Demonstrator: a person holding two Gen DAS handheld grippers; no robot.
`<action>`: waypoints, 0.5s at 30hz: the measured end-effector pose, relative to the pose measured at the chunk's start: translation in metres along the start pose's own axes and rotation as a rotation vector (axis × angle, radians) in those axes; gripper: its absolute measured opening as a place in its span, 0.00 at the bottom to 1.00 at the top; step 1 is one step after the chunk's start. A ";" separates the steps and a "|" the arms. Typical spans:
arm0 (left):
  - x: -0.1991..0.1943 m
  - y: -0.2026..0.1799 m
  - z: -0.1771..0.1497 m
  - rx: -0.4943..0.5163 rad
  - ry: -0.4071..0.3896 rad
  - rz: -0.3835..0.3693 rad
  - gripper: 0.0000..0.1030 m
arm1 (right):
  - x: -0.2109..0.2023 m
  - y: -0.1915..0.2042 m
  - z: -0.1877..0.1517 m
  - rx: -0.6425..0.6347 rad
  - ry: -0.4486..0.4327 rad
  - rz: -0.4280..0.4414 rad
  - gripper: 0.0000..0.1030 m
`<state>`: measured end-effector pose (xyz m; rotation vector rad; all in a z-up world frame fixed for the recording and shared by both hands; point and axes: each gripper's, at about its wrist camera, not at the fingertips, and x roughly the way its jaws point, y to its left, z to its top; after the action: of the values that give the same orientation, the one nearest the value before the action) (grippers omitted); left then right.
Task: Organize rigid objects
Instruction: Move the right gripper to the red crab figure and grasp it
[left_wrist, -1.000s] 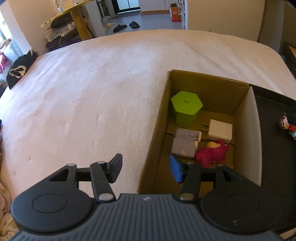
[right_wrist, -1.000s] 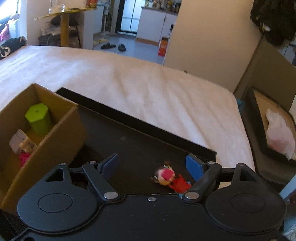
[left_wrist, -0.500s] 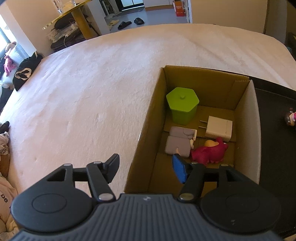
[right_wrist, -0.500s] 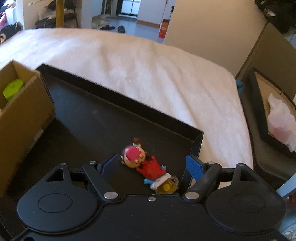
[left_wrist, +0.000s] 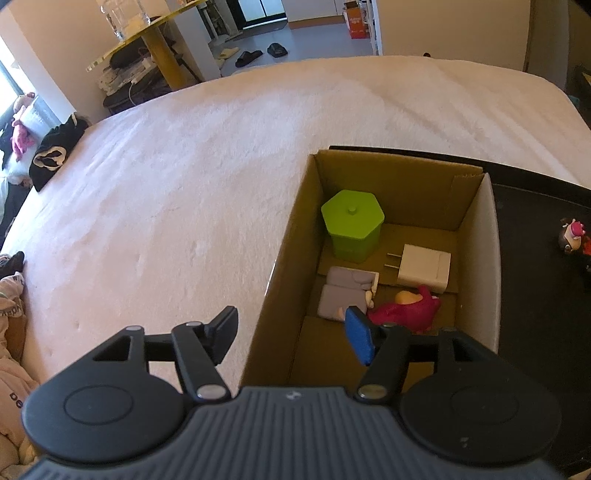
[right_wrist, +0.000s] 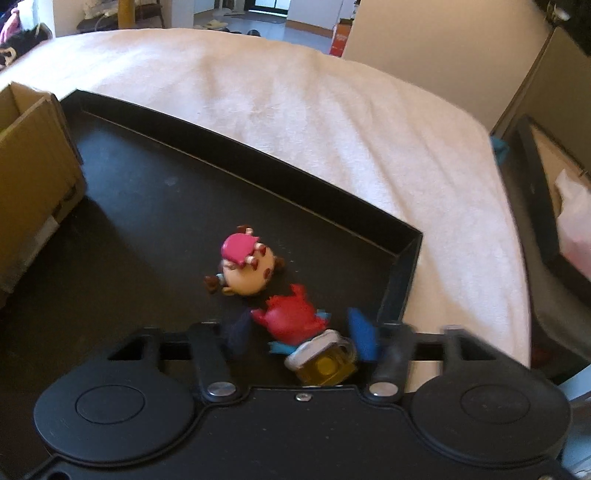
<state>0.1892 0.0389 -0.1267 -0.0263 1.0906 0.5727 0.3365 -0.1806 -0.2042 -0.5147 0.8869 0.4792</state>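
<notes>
A toy figurine (right_wrist: 273, 291) with a pink hat, red body and yellow base lies on its side in the black tray (right_wrist: 332, 192). My right gripper (right_wrist: 299, 336) is open, its fingers on either side of the figurine's red body and base. The figurine also shows in the left wrist view (left_wrist: 571, 236). My left gripper (left_wrist: 291, 338) is open and empty, straddling the near left wall of the cardboard box (left_wrist: 273, 280). The box holds a green hexagonal container (left_wrist: 352, 223), a white charger (left_wrist: 424, 267), a grey item (left_wrist: 343, 291) and a magenta plush toy (left_wrist: 406, 308).
The box and tray sit side by side on a white bed (left_wrist: 184, 177). A yellow-topped table (left_wrist: 147, 33) and slippers (left_wrist: 258, 53) lie beyond the bed. Clothes (left_wrist: 51, 155) lie at the left edge. Another black tray with tissue (right_wrist: 569, 206) sits right of the bed.
My right gripper moved forward and down over the tray, and the figurine now lies between its fingers. My left gripper drew back and rose a little by the box.
</notes>
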 end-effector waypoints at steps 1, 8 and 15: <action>-0.001 0.000 0.000 -0.002 -0.001 -0.002 0.61 | -0.001 -0.001 0.000 0.002 0.003 0.002 0.35; -0.002 0.005 -0.001 -0.005 -0.002 -0.001 0.61 | -0.020 0.000 0.004 -0.010 -0.034 0.022 0.35; -0.005 0.014 -0.002 -0.013 -0.012 -0.007 0.61 | -0.042 0.004 0.008 -0.011 -0.083 0.038 0.35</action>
<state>0.1791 0.0480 -0.1196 -0.0376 1.0749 0.5730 0.3160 -0.1799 -0.1667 -0.4856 0.8163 0.5364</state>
